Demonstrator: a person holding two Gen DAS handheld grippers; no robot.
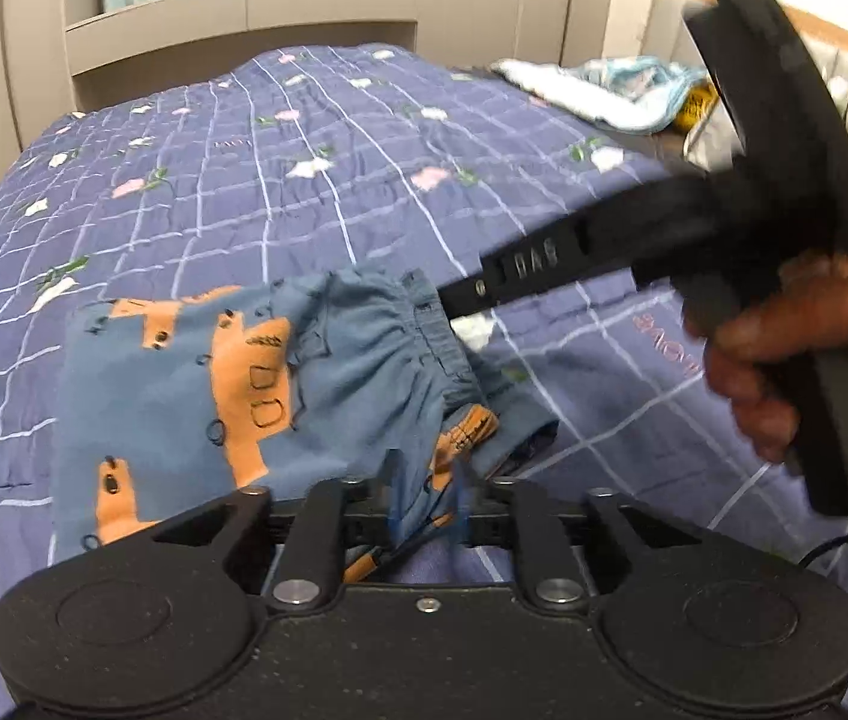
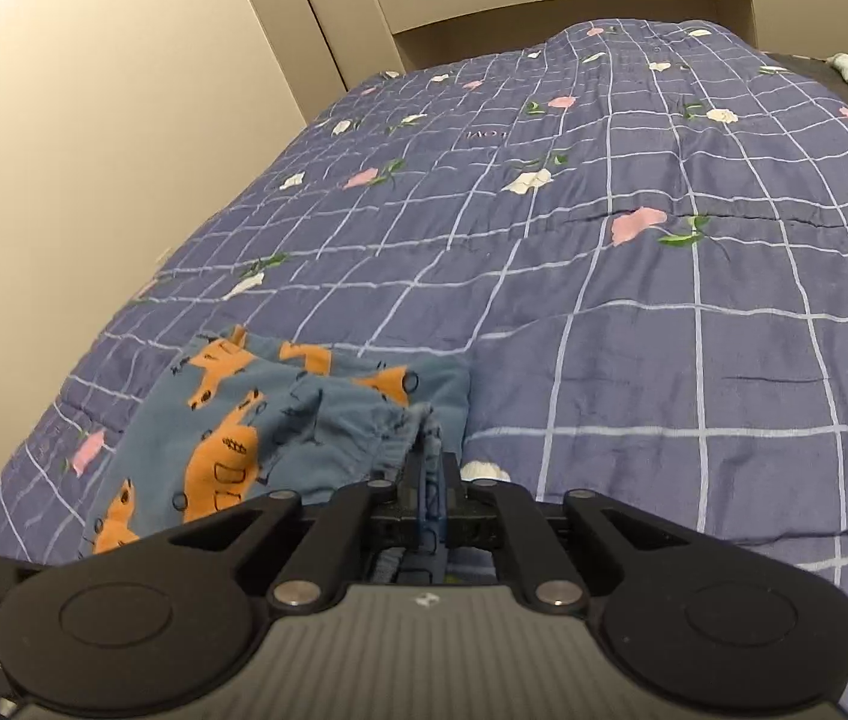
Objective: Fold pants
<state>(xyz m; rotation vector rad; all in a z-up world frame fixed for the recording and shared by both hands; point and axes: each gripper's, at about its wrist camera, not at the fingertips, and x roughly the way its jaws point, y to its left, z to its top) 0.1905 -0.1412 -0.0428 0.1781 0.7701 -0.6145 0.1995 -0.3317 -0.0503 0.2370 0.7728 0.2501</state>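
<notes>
From your left wrist camera, the pants (image 1: 255, 396) lie bunched on the bed (image 1: 303, 180), blue with orange print, waistband toward the right and one end draped toward you. Your left gripper (image 1: 424, 504) has its fingers a little apart with cloth between them; the pads do not look pressed on it, so that hem seems let go. The right gripper (image 1: 466, 294) reaches in at the waistband, your hand (image 1: 796, 360) on its handle.

From your right wrist camera, the right gripper (image 2: 431, 492) is nearly together, clamped on the gathered waistband of the pants (image 2: 255, 432). The garment looks folded over once but rumpled. I judge you are about midway: flattening and a further fold remain.
</notes>
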